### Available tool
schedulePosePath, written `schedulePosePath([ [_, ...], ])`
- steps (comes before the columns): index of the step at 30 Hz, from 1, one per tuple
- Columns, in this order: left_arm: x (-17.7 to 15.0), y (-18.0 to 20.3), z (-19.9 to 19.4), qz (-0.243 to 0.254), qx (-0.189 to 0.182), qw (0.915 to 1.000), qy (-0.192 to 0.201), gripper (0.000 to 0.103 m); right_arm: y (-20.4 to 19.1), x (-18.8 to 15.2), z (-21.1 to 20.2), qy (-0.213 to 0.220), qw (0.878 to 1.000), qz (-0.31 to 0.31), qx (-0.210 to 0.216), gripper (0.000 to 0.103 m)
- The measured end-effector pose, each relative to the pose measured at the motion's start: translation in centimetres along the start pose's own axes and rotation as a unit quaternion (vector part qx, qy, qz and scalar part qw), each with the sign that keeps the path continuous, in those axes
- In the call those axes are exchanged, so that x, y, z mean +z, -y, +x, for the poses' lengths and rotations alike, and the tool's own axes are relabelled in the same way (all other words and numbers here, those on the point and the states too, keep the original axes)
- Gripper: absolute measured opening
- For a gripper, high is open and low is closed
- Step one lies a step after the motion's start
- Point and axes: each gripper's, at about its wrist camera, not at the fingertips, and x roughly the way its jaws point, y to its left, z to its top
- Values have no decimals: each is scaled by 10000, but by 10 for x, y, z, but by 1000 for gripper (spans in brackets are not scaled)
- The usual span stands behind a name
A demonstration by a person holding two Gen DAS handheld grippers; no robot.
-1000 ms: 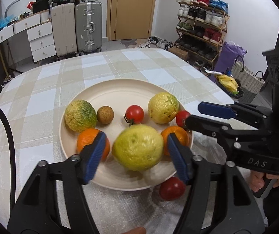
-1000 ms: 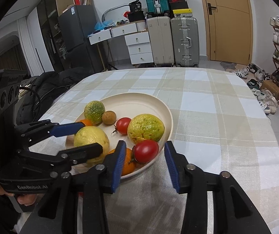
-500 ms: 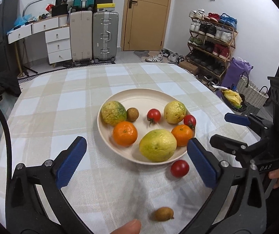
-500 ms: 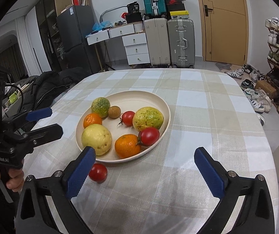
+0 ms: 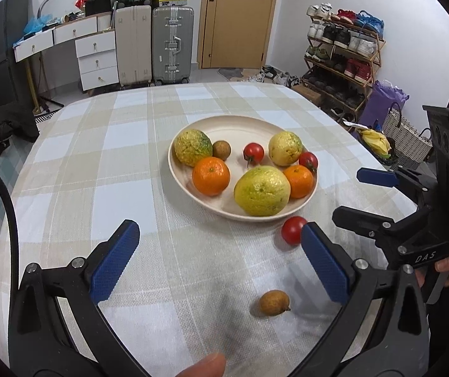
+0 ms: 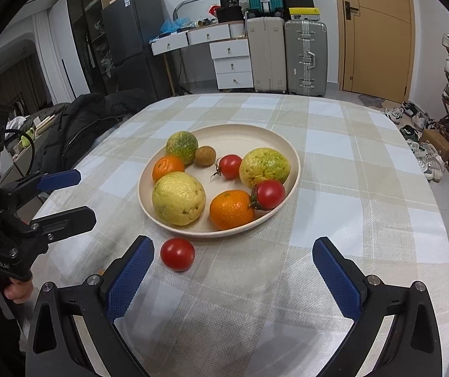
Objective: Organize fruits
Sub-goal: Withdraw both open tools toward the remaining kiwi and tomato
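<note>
A cream plate (image 5: 224, 125) (image 6: 249, 132) on the checked tablecloth holds several fruits: yellow-green citrus, two oranges, two tomatoes and a small brown fruit. A loose tomato (image 5: 292, 230) (image 6: 177, 254) lies on the cloth just in front of the plate. A loose small brown fruit (image 5: 274, 303) lies nearer me. My left gripper (image 5: 221, 260) is open and empty, held back from the plate. My right gripper (image 6: 233, 270) is open and empty too; the loose tomato sits just ahead of its left finger. Each gripper shows at the edge of the other's view.
The table (image 6: 365, 169) is round with a checked cloth. Suitcases (image 5: 171, 50), drawers and a door stand behind it. A shoe rack (image 5: 343, 50) is at the right. A dark jacket (image 6: 92, 119) lies on a chair at the left.
Both grippers opened wide and drew back from the plate. A second ago the left jaws stood around the big yellow fruit and the right around a tomato on the plate's rim.
</note>
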Motion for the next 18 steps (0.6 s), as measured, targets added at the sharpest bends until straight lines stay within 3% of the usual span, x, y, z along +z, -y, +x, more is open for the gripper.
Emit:
schedulePosePath([
  [18, -23, 9, 13, 478, -222, 9964, -660, 102, -10, -9, 20, -473, 9985, -107, 249, 103],
])
